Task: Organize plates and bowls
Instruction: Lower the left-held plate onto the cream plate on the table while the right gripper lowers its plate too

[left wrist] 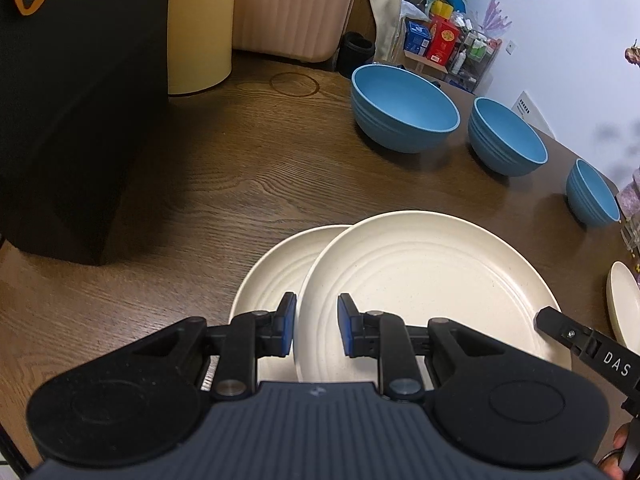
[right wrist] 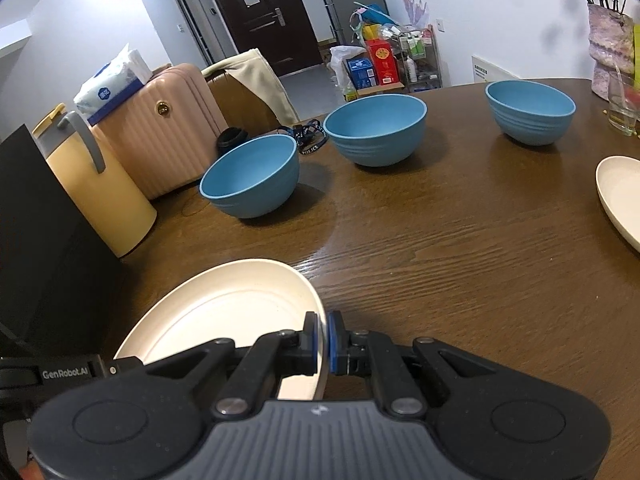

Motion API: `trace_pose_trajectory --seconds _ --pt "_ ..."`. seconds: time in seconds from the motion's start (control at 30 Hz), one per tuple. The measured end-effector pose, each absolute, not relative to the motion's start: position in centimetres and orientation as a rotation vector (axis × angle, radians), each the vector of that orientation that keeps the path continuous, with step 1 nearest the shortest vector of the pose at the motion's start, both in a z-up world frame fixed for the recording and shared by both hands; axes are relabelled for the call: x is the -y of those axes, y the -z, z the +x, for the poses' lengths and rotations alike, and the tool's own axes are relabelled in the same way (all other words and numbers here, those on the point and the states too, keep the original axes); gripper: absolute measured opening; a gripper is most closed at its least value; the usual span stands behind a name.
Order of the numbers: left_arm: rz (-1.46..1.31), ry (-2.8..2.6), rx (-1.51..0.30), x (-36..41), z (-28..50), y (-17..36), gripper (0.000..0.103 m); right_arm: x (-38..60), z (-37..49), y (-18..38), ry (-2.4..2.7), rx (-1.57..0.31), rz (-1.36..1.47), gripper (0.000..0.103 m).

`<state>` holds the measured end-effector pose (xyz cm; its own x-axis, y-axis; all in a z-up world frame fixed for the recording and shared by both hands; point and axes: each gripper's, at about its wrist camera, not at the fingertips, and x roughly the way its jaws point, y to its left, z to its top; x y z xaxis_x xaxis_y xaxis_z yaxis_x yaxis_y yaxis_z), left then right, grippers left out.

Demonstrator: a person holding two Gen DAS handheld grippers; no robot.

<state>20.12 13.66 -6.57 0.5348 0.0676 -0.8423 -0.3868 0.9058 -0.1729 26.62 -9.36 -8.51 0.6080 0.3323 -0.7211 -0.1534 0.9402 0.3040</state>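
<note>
Stacking step, I reckon. The left claw (left wrist: 316, 304) sits part-open over the overlap, pinching nothing that I can see. Under it the lower plate (left wrist: 256, 280) lies flat on the bench (left wrist: 200, 184); the carried plate (left wrist: 420, 280) hangs over it, shifted to the right. The right claw (right wrist: 323, 320) is clenched on that plate's rim.

To do it well, I'd slide the carried plate left till the rims line up; keep it level so the far edge doesn't scrape. Lower it before letting go, since a one-point rim pinch will let it tip. The left claw could steady the near edge.

Count, left to right:
- Cream plates, three: lower plate, carried plate, and a third plate (left wrist: 624, 300) well off to the right.
- Blue bowls, three in a row at the back: left bowl (left wrist: 404, 108), middle bowl (left wrist: 508, 136), right bowl (left wrist: 592, 196); none nested yet.
- Claws, two.
</note>
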Motion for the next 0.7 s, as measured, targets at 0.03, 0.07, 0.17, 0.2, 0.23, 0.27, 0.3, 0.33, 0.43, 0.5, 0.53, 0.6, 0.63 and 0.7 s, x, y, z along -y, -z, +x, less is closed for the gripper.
trace_pose_trajectory --seconds 0.03,0.07,0.17,0.2,0.23,0.27,0.3,0.33,0.43,0.5,0.53,0.6,0.63,0.7 --pt "-0.361 -0.275 -0.975 -13.8 20.1 6.7 0.022 9.1 26.6 8.6 -0.279 -0.875 0.22 0.006" --pt "-0.359 -0.272 -0.977 -14.0 20.2 6.8 0.022 9.0 26.5 8.6 -0.275 -0.876 0.22 0.006" --pt "-0.354 -0.26 -0.979 -14.3 20.3 7.0 0.022 8.4 26.4 8.8 -0.262 -0.874 0.22 0.006" --pt "-0.352 -0.256 -0.979 -14.4 20.3 7.1 0.022 8.4 26.5 8.8 -0.258 -0.874 0.22 0.006" --pt "-0.35 -0.252 -0.979 -14.5 20.4 7.1 0.022 8.3 26.5 8.9 -0.254 -0.874 0.221 0.006" --pt "-0.347 -0.248 -0.979 -14.6 20.5 7.2 0.022 8.2 26.4 9.0 -0.249 -0.874 0.221 0.006" --pt "-0.344 -0.245 -0.979 -14.7 20.5 7.2 0.022 8.1 26.4 9.0 -0.245 -0.874 0.222 0.006" --pt "-0.342 -0.243 -0.98 -14.7 20.6 7.3 0.022 8.0 26.4 9.1 -0.24 -0.873 0.222 0.006" --pt "-0.333 -0.236 -0.982 -14.8 20.7 7.5 0.022 7.8 26.3 9.3 -0.229 -0.874 0.224 0.006" --pt "-0.324 -0.231 -0.981 -14.9 20.8 7.7 0.022 7.6 26.3 9.5 -0.222 -0.874 0.225 0.006" --pt "-0.321 -0.229 -0.981 -14.9 20.9 7.8 0.022 7.5 26.3 9.6 -0.219 -0.873 0.226 0.006" --pt "-0.314 -0.226 -0.982 -15.0 21.0 7.9 0.022 7.3 26.2 9.9 -0.213 -0.874 0.227 0.006" --pt "-0.31 -0.225 -0.982 -15.1 21.1 8.0 0.022 7.2 26.2 10.0 -0.211 -0.875 0.228 0.006" --pt "-0.303 -0.223 -0.984 -15.3 21.2 8.2 0.022 7.0 26.2 10.3 -0.208 -0.876 0.228 0.006"
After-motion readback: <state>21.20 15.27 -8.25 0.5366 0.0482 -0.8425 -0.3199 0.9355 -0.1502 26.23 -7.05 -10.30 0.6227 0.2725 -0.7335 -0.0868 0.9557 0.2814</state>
